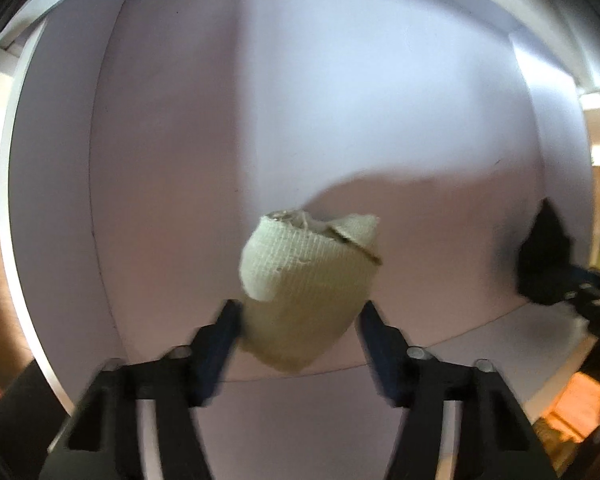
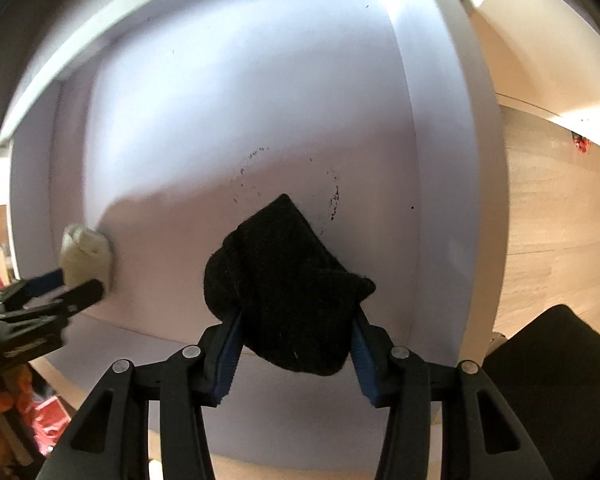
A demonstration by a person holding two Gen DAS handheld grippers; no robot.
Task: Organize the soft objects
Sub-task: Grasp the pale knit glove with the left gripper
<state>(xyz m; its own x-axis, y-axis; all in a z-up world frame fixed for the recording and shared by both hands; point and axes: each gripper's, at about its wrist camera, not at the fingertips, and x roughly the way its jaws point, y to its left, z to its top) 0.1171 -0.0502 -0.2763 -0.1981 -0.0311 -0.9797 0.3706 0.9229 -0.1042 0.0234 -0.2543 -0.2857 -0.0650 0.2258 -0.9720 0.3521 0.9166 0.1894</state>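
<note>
My left gripper (image 1: 298, 312) is shut on a cream knit sock bundle (image 1: 308, 276) and holds it in front of the white shelf compartment (image 1: 260, 100). My right gripper (image 2: 298, 320) is shut on a black sock bundle (image 2: 288, 280), held inside the same white compartment (image 2: 240, 100). In the right wrist view the left gripper (image 2: 80, 280) with the cream bundle (image 2: 86, 256) shows at the left. In the left wrist view the right gripper (image 1: 556, 284) with the black bundle (image 1: 548, 256) shows at the right edge.
The compartment has white side walls (image 1: 56, 200) and a white back panel with dark specks (image 2: 332, 200). A wooden surface (image 2: 560, 220) lies to the right, with a black object (image 2: 556, 364) at its lower right. Red items (image 2: 48, 416) lie below left.
</note>
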